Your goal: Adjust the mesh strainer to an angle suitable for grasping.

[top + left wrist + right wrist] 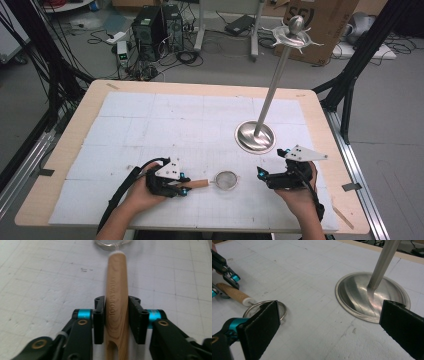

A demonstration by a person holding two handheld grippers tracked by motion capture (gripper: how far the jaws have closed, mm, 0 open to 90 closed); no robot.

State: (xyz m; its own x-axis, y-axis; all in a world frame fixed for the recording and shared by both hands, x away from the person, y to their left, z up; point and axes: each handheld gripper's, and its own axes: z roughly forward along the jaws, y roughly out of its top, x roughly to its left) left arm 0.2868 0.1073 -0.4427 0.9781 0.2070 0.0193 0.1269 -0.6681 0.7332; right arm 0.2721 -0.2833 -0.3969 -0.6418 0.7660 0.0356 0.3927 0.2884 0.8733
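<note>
Near the bottom centre of the high view: a small strainer [227,180] flat on the white mat [150,125], bowl looking empty, wooden handle [116,290] pinched between the left gripper [184,189] jaws. Lower right: right gripper [259,173] held low, jaws spread wide. Above it, metal stand [256,136] upright.

On the wooden handle [116,302] I read pale engraved letters that run along its length; the last word looks like "TOOL", the first I cannot make out. On the cardboard box [320,25] I see big dark letters, partly hidden, maybe "SF".
</note>
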